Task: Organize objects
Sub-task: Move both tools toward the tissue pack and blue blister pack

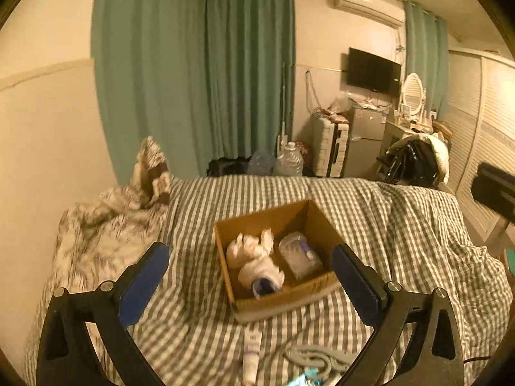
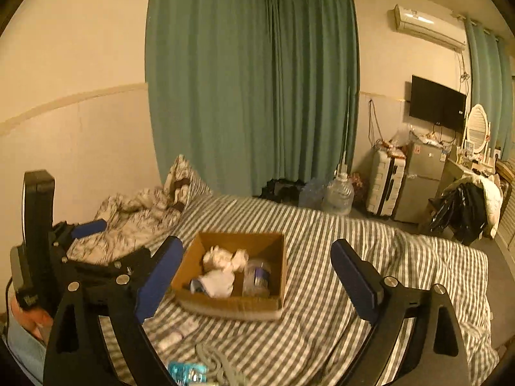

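A cardboard box [image 1: 273, 257] sits on the striped bed [image 1: 386, 225], open at the top and already holding crumpled white cloths [image 1: 254, 254] on one side and a clear plastic container [image 1: 301, 254] with a purple-marked label on the other. The left gripper [image 1: 251, 276] and the right gripper [image 2: 257, 276] both hover above the near edge of the bed, fingers spread wide and carrying nothing. The step in hand appears to be the pause between placements — part of the sorting is done, and loose items remain outside the box. Just in front of it lie a white tube [image 1: 251, 353], a pale coiled cable [image 1: 318, 358] and a small blue-and-white packet [image 2: 188, 371]; in the right wrist view two small white bottles [image 2: 177, 333] rest near the box's front corner. The next move would likely call for lowering one gripper over one of these, closing squarely across its narrow width, then lifting it clear of the box wall — the soft bedding may let a thin item sink and slip. Writing: faint purple print runs along the tube, and the container label bears marks, but none of it is legible.
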A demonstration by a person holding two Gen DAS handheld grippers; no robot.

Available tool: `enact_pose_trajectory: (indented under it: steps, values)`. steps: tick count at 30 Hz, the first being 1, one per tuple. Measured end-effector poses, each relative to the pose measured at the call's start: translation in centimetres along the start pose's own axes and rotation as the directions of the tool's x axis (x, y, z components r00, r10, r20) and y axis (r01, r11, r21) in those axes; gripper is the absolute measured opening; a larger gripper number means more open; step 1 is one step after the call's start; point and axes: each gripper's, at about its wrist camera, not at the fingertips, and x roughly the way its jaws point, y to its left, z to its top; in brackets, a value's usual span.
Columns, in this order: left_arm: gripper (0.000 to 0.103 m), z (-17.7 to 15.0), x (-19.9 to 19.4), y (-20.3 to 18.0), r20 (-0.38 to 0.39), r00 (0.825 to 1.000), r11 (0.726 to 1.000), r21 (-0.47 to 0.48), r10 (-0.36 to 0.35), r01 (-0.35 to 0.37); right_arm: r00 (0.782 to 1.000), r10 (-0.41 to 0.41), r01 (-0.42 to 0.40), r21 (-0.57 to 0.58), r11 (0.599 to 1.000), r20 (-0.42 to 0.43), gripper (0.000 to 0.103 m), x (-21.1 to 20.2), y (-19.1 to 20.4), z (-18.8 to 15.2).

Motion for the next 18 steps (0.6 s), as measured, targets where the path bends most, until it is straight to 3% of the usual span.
enact_pose_trajectory:
  steps: [11, 15, 18]
  values:
    - [0.103, -8.7, 0.4, 0.6, -0.120, 0.991, 0.997, -0.043, 0.060, -0.065, 0.993, -0.029, 0.031, 0.014, 0.999, -0.111, 0.094, 0.8, 1.3, -8.5]
    - [0.103, -12.0, 1.5, 0.7, -0.177, 0.979, 0.993, -0.042, 0.100, -0.109, 0.977, -0.003, 0.009, 0.025, 1.000, -0.212, 0.093, 3.6, 2.1, -12.5]
    - [0.103, -14.6, 2.6, 0.1, -0.226, 0.966, 0.991, -0.010, 0.127, -0.133, 0.953, -0.019, 0.026, 0.017, 1.000, -0.301, 0.093, 5.8, 2.8, -15.8]
